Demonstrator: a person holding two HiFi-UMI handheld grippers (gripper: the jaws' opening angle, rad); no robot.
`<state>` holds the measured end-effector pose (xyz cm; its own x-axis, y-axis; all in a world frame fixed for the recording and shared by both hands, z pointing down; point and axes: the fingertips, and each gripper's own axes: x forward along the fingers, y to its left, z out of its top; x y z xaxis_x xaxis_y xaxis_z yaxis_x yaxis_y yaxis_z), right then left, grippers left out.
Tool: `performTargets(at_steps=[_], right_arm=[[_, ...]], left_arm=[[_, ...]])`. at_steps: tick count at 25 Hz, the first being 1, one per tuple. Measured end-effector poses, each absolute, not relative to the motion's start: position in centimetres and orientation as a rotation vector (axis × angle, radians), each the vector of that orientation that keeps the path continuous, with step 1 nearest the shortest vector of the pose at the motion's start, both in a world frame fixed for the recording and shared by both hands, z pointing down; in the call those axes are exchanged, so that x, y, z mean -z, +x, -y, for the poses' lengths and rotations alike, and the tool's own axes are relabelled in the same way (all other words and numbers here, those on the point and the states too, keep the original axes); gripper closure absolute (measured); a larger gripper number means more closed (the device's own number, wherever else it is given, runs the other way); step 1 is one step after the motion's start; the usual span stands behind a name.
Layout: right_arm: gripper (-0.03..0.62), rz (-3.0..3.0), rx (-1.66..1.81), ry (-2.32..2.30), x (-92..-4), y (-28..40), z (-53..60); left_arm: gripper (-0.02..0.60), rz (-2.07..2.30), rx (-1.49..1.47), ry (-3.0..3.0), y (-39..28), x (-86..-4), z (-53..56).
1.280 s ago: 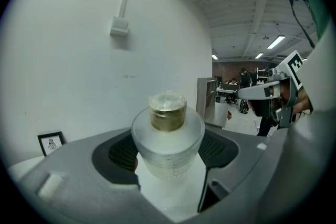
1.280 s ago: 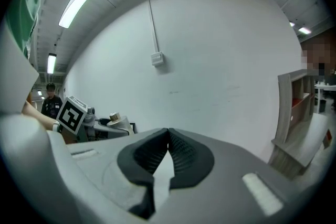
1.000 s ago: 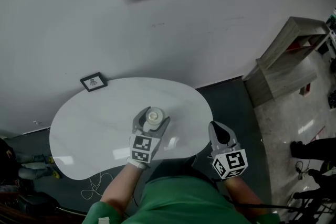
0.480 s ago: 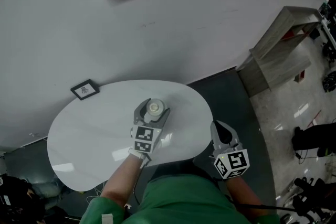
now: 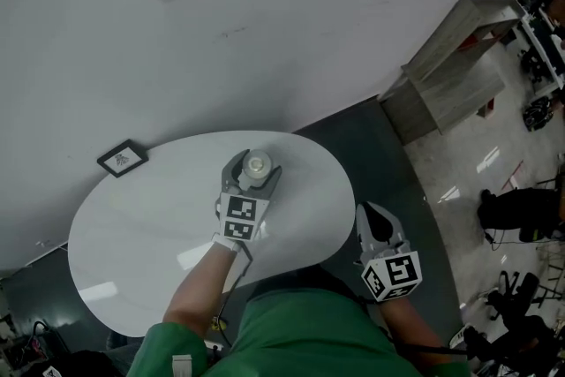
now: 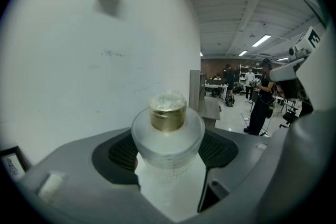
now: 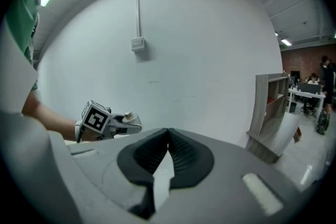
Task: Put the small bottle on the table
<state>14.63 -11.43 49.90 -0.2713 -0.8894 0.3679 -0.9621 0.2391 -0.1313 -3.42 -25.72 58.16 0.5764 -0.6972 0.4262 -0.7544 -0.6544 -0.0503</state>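
The left claw [image 5: 254, 169] is clenched on the small bottle [image 5: 258, 162]. Its two pads press the frosted body just below the gold cap, and the bottle stands upright between them. Bottle and claw are over the far middle of the white oval surface [image 5: 132, 225], close to its far edge, where the wall begins. No view shows whether the base touches the surface.

By my reading the carry is nearly done. What is left is to lower the bottle, if it is not yet down, then to open the claw and draw back.

The right claw [image 5: 375, 221] is closed on nothing and hangs off the near right edge, well apart from the bottle.

There is bare surface to the left and on the near side. The only other thing on it is a small picture frame [image 5: 122, 158] at the far left rim. Setting the bottle a little nearer would keep it clear of the far edge.
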Motion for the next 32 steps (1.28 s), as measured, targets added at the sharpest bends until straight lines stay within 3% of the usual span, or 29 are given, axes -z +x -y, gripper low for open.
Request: performTargets(at_steps=[32], right_arm=[[0.592,2.141,-0.577,1.706,-53.4,13.2,11.4]], left_arm=[[0.238,1.05,-0.855,2.701,0.0,-70.0,31.8]])
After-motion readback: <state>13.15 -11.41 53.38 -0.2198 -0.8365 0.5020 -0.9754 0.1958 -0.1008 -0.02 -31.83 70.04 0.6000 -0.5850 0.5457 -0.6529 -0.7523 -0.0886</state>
